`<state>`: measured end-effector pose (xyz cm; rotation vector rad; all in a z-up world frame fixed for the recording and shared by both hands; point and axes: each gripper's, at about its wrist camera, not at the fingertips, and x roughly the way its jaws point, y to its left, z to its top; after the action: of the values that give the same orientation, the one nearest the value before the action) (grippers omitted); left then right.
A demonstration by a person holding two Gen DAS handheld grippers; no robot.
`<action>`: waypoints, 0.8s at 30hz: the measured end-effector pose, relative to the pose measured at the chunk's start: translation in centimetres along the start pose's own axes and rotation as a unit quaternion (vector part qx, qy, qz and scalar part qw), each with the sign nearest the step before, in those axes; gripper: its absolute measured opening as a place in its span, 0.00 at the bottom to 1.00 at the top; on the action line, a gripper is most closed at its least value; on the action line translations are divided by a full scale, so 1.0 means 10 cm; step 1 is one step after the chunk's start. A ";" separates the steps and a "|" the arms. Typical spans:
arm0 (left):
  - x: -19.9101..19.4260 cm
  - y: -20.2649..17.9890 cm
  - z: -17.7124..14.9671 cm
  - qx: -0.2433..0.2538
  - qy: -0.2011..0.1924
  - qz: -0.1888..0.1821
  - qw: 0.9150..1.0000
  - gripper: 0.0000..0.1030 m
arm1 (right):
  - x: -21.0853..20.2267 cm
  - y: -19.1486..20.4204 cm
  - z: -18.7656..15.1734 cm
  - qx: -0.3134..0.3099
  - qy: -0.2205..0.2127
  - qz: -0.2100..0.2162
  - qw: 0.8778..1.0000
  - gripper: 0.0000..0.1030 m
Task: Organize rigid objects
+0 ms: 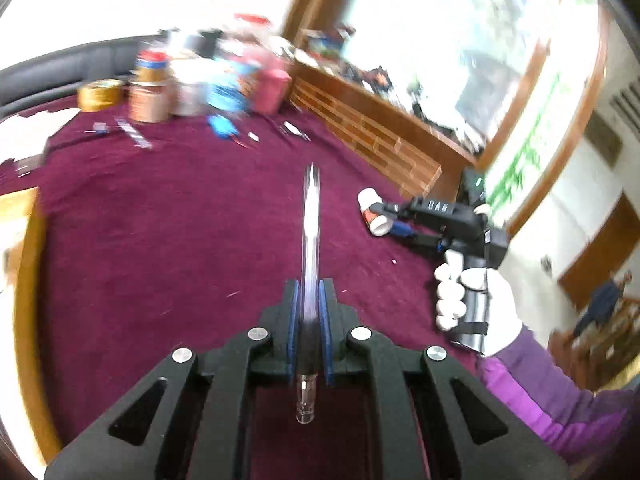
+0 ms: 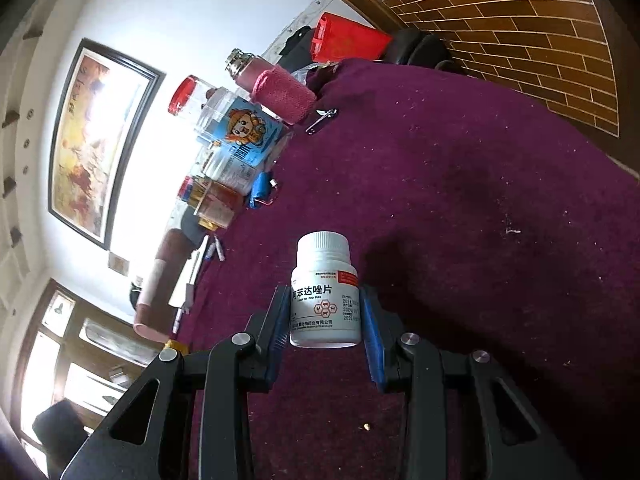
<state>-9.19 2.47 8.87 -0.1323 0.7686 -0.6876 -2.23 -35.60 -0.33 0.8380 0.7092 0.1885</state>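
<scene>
The left hand-held gripper (image 1: 309,312) is clamped on a clear pen (image 1: 310,264) — its long axis runs straight ahead toward the clutter pile (image 1: 208,80). The right hand-held gripper (image 2: 325,316) holds a white pill bottle (image 2: 325,300) upright above the desk (image 2: 480,200).

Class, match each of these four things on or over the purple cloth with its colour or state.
Things:
1. clear pen
2. white pill bottle
3. knitted bottle sleeve
4. roll of tape

States:
A. gold
B. clamped by the left gripper
C. pink
D. held between the right gripper's fingers

Pairs: 1-B, 2-D, 3-C, 4-A
</scene>
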 end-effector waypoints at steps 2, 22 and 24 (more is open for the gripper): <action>-0.31 0.20 -0.08 -0.028 -0.025 0.006 0.999 0.07 | 0.03 0.05 0.00 -0.007 0.012 -0.007 1.000 0.30; -1.63 1.76 -0.92 -0.214 -0.121 0.100 0.964 0.07 | 0.79 2.25 -1.43 -0.157 0.217 0.131 0.954 0.30; -1.54 1.57 -0.85 -0.189 -0.109 0.083 0.972 0.08 | 0.87 2.38 -1.57 -0.172 0.227 0.127 0.950 0.30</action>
<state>-14.66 25.28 6.44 -0.4774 0.6829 -0.3554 -2.97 -6.41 5.64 0.5473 0.9623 0.7346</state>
